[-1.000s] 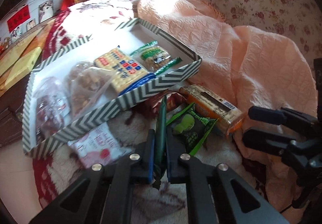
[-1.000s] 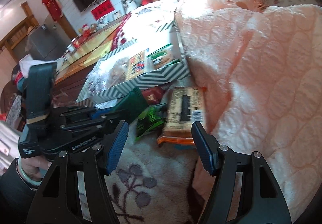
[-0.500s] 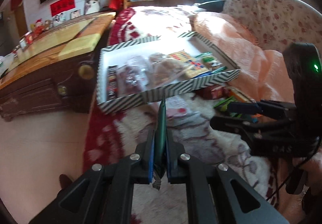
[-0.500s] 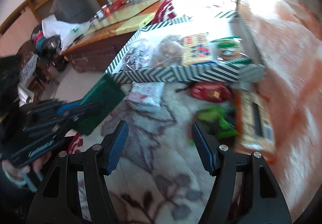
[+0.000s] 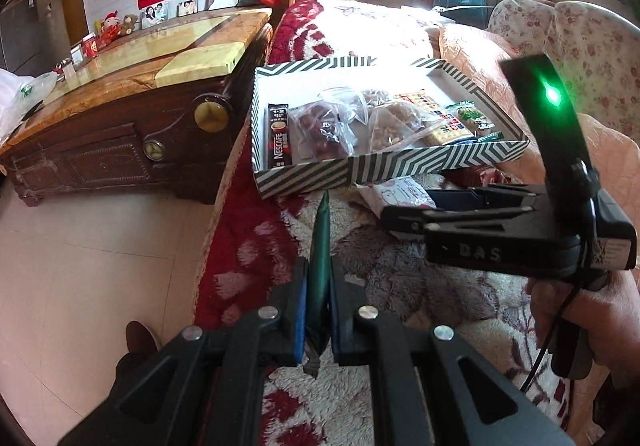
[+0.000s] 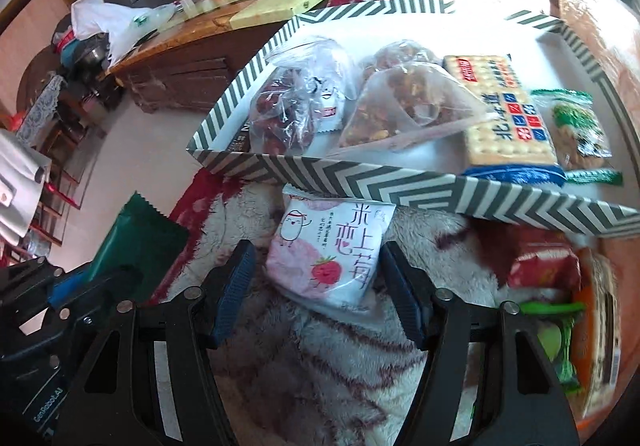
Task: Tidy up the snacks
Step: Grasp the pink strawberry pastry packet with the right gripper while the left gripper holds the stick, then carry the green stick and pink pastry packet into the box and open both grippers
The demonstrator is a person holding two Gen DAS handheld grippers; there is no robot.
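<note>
My left gripper (image 5: pixel 318 310) is shut on a flat dark green packet (image 5: pixel 320 246), held edge-on above the fluffy red-and-white blanket; the packet also shows in the right wrist view (image 6: pixel 136 238). A chevron-striped box (image 5: pixel 396 165) ahead holds a Nescafe stick (image 5: pixel 279 137), bags of dates and nuts, and a cracker pack (image 6: pixel 504 113). My right gripper (image 6: pixel 320 294) is open, its fingers either side of a pink-and-white strawberry snack packet (image 6: pixel 328 250) lying against the box's front wall (image 6: pixel 400 181). The right gripper also shows in the left wrist view (image 5: pixel 412 211).
A red packet (image 6: pixel 544 266), a green packet (image 6: pixel 556 330) and an orange-edged bar pack (image 6: pixel 600 346) lie on the blanket right of the box. A wooden table (image 5: pixel 132 117) stands left of the sofa. A peach quilt (image 5: pixel 480 49) lies behind the box.
Both grippers have swung left. The left gripper has pulled back from the box, still holding the green packet. The right gripper moved from the bar pack to straddle the pink packet.
</note>
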